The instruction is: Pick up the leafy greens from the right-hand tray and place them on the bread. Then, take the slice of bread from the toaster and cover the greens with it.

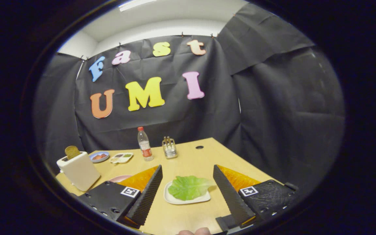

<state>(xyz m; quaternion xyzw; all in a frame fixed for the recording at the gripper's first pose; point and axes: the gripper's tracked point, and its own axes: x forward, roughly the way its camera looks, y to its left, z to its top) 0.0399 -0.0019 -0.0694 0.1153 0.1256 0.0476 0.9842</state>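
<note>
Ridged fingers (148, 192), square tag markers

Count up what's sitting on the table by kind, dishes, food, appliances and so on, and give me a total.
Dishes: 4 – white tray, pink plate, blue plate, divided tray
Loose food: 2 – leafy greens, bread slice
Appliances: 1 – toaster
Bottles: 1 – bottle
Racks: 1 – metal rack
Total: 9
The open claw straddles the greens.

The pink plate (120, 178) sits mostly hidden behind the hand-held gripper's (188, 173) spread fingers
</note>
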